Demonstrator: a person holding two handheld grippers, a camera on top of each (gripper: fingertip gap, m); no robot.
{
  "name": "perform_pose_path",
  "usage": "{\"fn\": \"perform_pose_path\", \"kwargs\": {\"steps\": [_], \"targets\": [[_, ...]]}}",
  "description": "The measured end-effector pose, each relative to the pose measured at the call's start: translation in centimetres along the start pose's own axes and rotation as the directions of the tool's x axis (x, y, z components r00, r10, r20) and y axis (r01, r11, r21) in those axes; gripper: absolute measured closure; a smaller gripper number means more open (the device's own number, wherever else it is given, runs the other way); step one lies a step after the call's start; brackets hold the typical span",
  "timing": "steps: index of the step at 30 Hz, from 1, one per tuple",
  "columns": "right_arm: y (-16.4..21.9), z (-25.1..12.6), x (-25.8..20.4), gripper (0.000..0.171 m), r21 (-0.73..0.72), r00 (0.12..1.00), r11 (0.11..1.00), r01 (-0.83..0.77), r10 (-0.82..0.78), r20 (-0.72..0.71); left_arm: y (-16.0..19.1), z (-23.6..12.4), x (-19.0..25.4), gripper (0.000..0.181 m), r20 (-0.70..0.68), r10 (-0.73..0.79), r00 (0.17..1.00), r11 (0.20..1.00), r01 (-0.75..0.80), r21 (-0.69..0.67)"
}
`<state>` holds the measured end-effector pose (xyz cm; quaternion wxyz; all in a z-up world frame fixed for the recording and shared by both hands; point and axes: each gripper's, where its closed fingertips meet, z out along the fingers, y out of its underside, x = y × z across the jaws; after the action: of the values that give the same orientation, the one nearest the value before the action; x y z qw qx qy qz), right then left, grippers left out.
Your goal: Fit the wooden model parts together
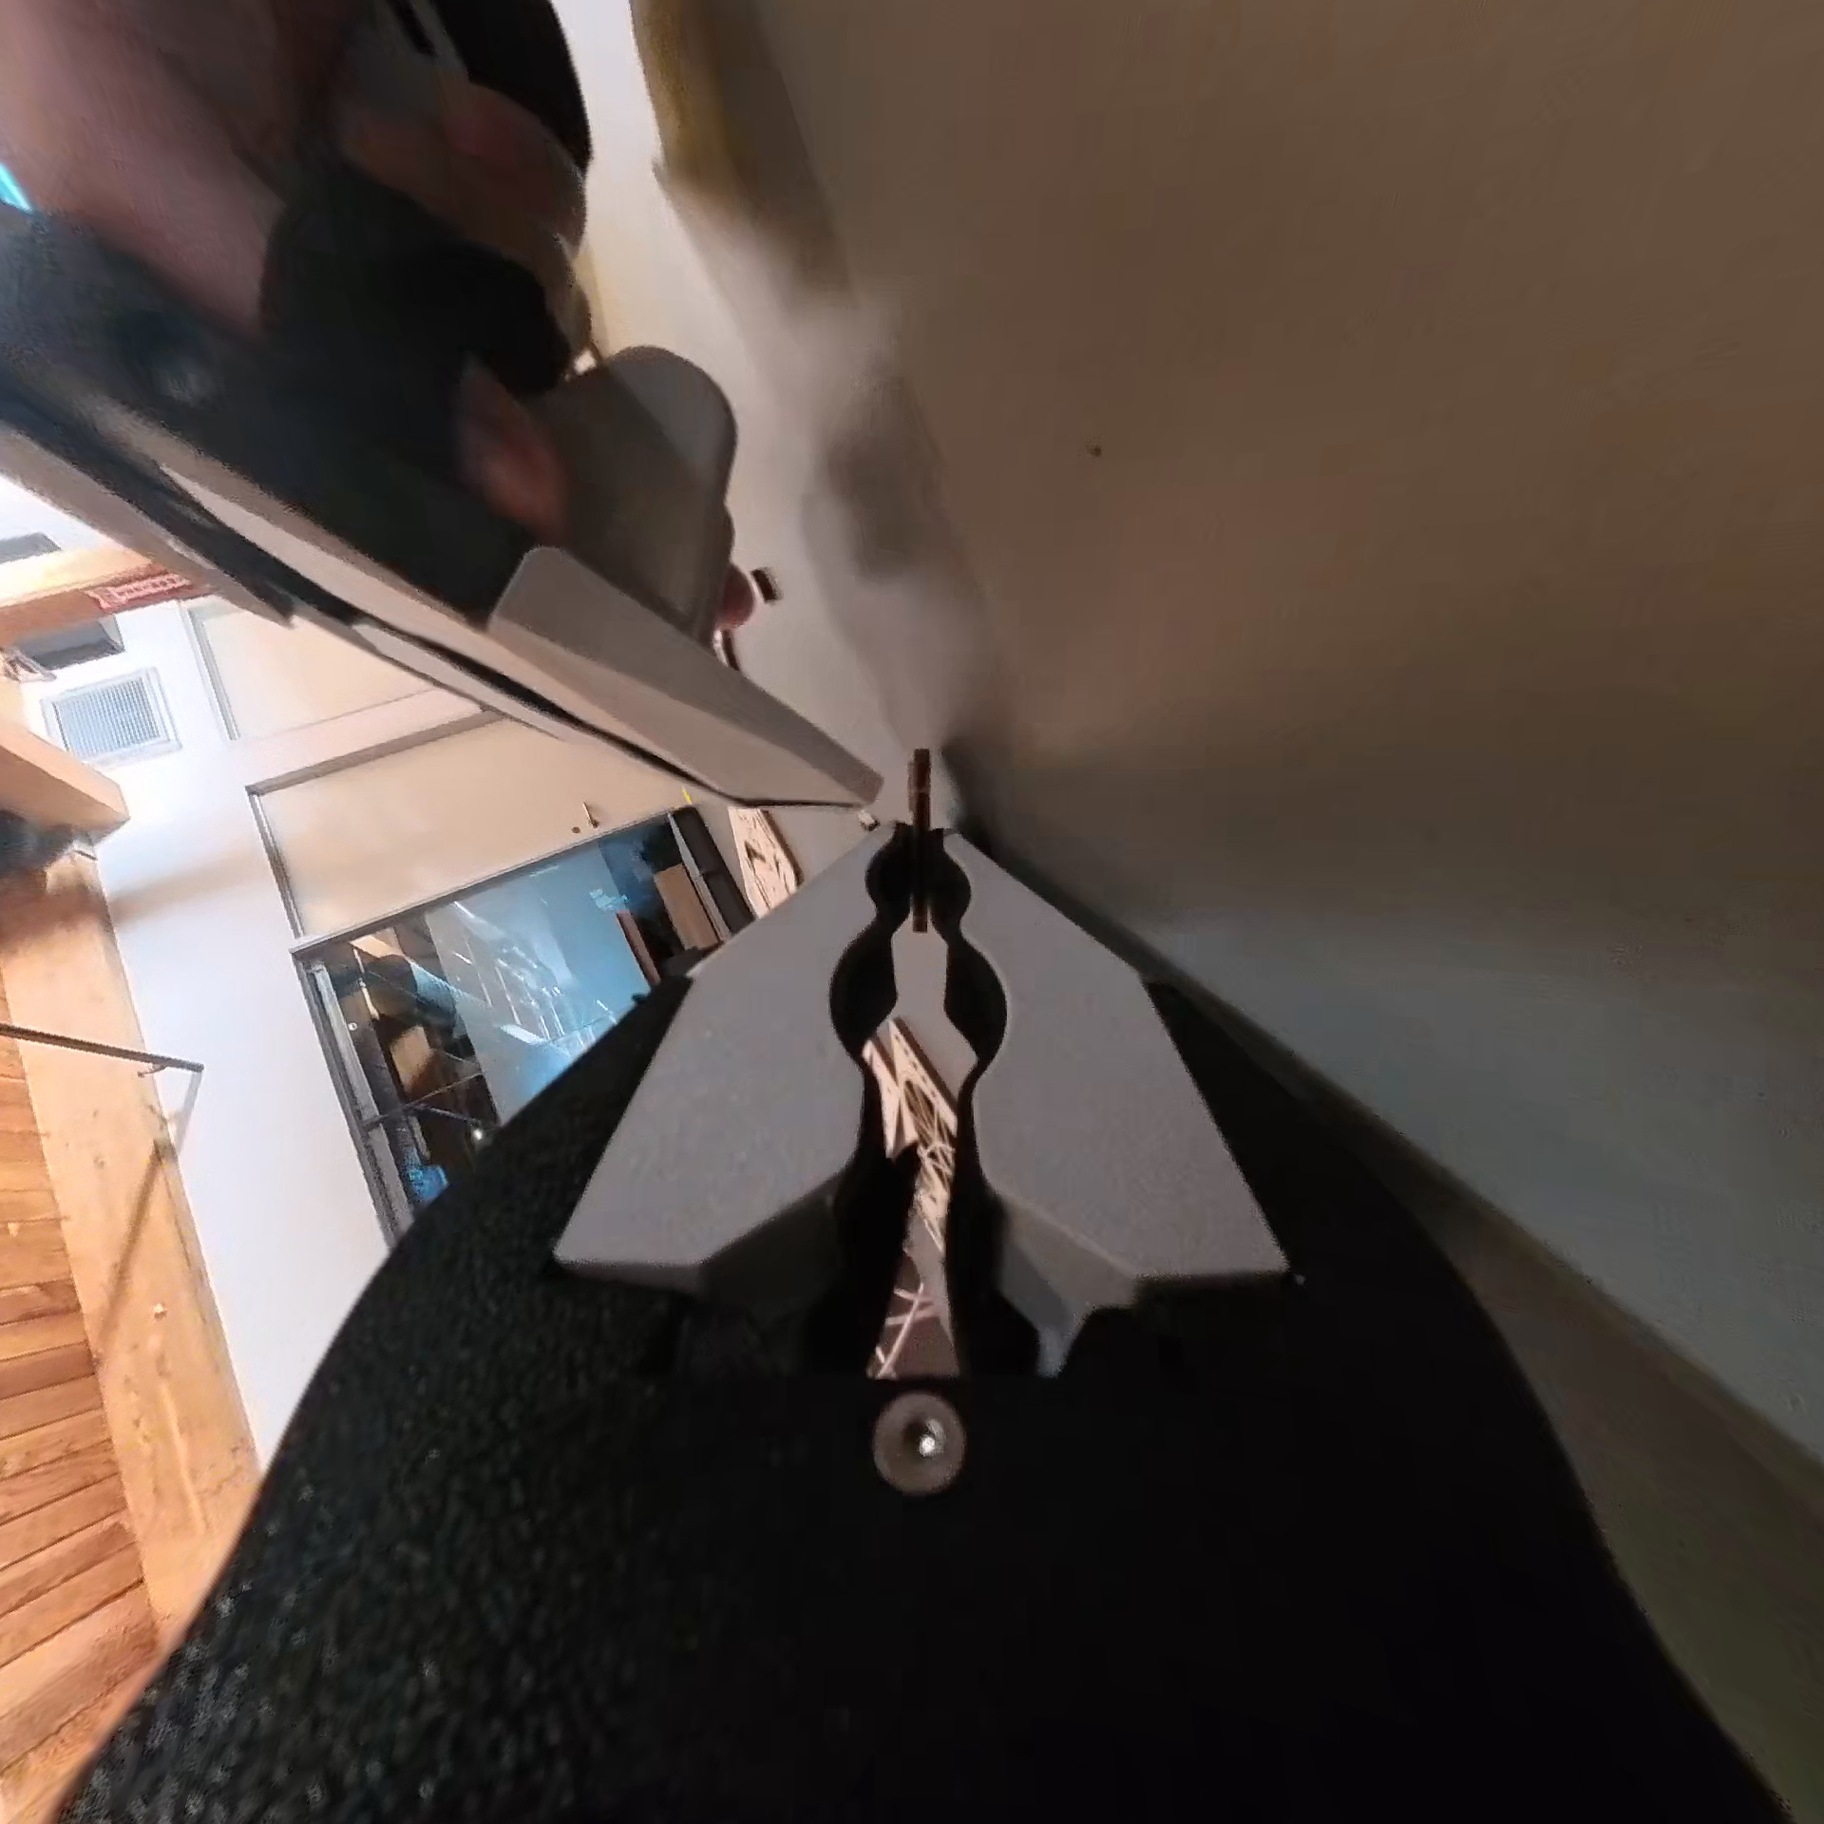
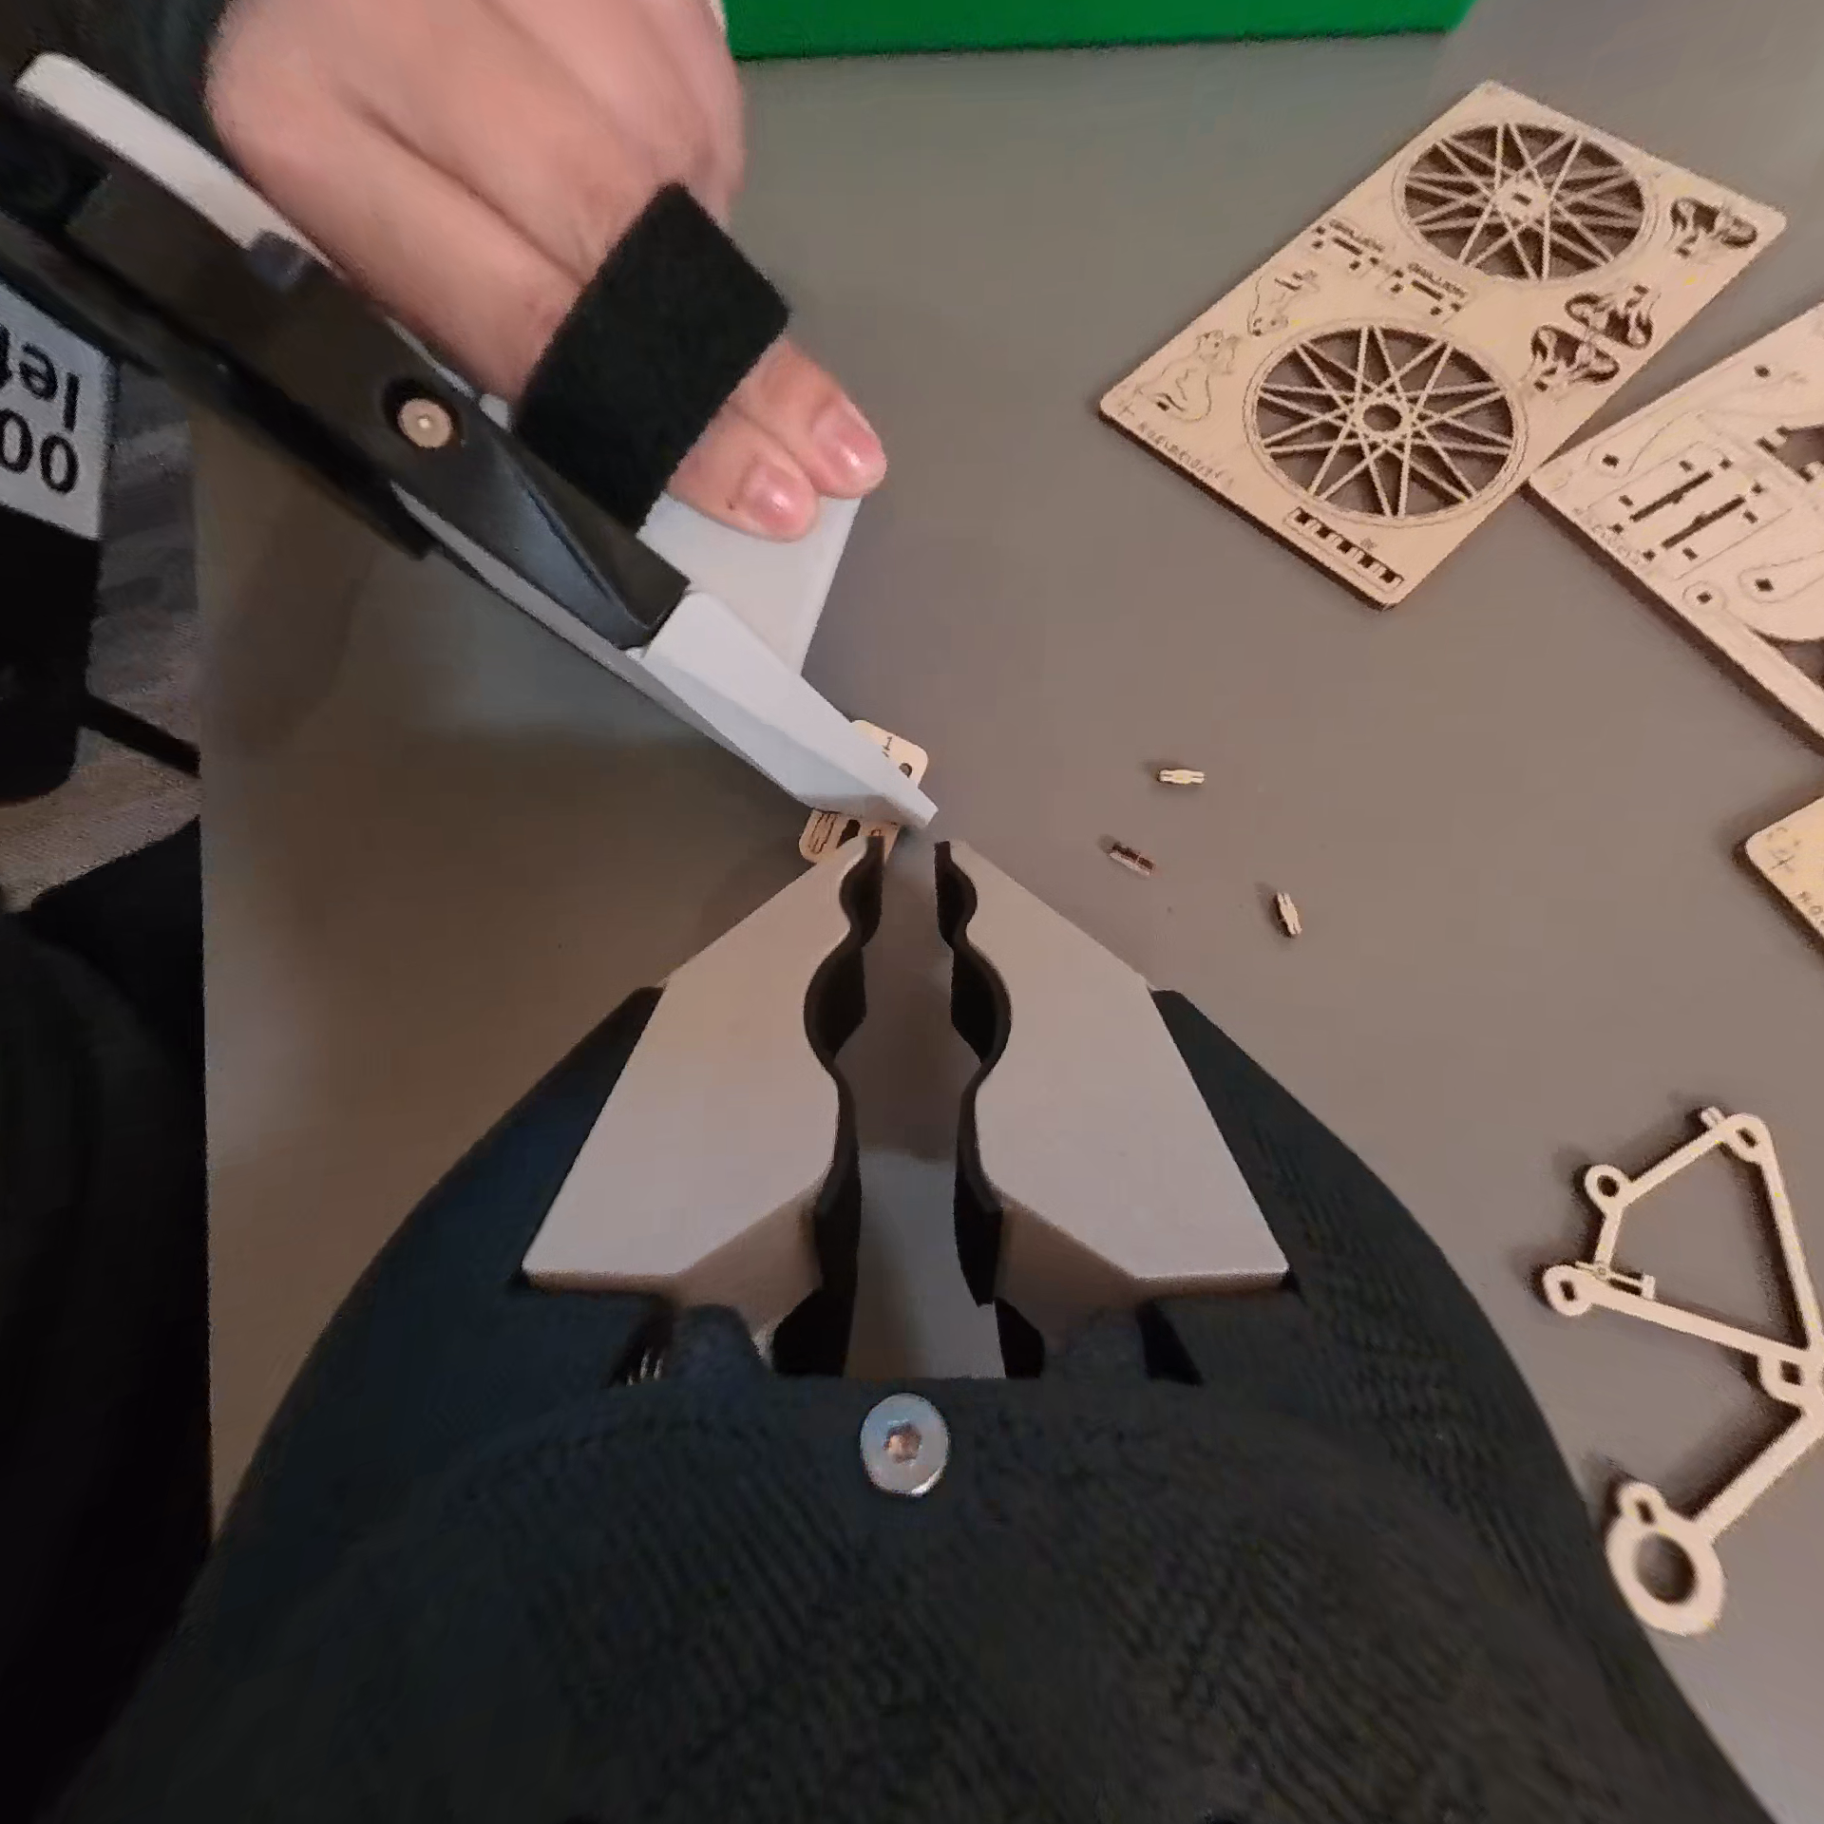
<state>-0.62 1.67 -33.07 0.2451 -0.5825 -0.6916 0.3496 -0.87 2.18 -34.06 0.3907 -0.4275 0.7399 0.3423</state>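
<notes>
Looking along my left tool (image 1: pixel 920 839), I see it rolled on its side, fingers pressed together on a thin wooden piece (image 1: pixel 922 857) that stands edge-on at the very tips. I judge I hold it that way so its flat face is offered to the other side for joining. My right tool (image 1: pixel 790 765) comes in from the upper left, its tip just beside that piece; whether they touch I cannot tell. The grey table (image 1: pixel 1382 494) fills the right of this view, tipped upright by the roll.

Through the right wrist camera, my right tool (image 2: pixel 906 849) is slightly spread and holds nothing. Just beyond its tips, the left tool (image 2: pixel 913 804) pinches the small tab-like piece (image 2: pixel 893 755), and a second small piece (image 2: pixel 829 834) lies right by it, partly hidden. I count three tiny loose connectors (image 2: pixel 1181 777) on the table (image 2: pixel 1036 494), one punched-out frame (image 2: pixel 1698 1382) near the right edge, and three part sheets, one carrying two spoked wheels (image 2: pixel 1441 336), the other two cut off by the edge. They are kept well apart from the tips, I suppose, to leave working room.
</notes>
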Motion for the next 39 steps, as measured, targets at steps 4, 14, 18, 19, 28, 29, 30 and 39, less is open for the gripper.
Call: {"fn": "perform_pose_path", "kwargs": {"steps": [4,14,18,19,28,29,30,39], "targets": [[0.15,0.55,0.05,0.164,0.014,0.996,0.996,-0.084,0.084,0.001,0.16,0.01,0.02,0.180,-0.005,-0.013,1.000,1.000,0.013,-0.023],[-0.18,0.26,0.02,0.157,0.077,0.981,0.978,-0.195,0.194,0.021,0.23,-0.01,-0.05,0.181,0.007,-0.018,1.000,0.999,0.018,-0.028],[0.17,0.40,0.11,0.160,0.057,0.981,0.980,-0.190,0.191,-0.016,0.23,0.05,-0.10,0.181,0.010,-0.031,0.999,0.999,0.031,-0.025],[0.18,0.42,0.15,0.161,0.056,0.984,0.983,-0.175,0.177,-0.032,0.27,0.06,-0.09,0.181,0.009,-0.027,1.000,0.999,0.028,-0.029],[0.47,0.39,0.27,0.162,0.044,0.983,0.990,-0.134,0.139,-0.124,0.25,0.07,-0.15,0.181,0.019,0.008,1.000,0.999,-0.007,-0.041],[0.47,0.39,0.28,0.162,0.044,0.982,0.990,-0.131,0.136,-0.135,0.24,0.07,-0.16,0.181,0.021,0.013,1.000,0.999,-0.012,-0.043],[0.48,0.38,0.28,0.162,0.045,0.980,0.991,-0.129,0.134,-0.144,0.24,0.06,-0.16,0.181,0.022,0.015,1.000,0.999,-0.014,-0.044],[0.48,0.34,0.28,0.163,0.043,0.979,0.992,-0.115,0.120,-0.168,0.25,0.08,-0.16,0.181,0.018,0.012,1.000,0.999,-0.011,-0.049]]}}
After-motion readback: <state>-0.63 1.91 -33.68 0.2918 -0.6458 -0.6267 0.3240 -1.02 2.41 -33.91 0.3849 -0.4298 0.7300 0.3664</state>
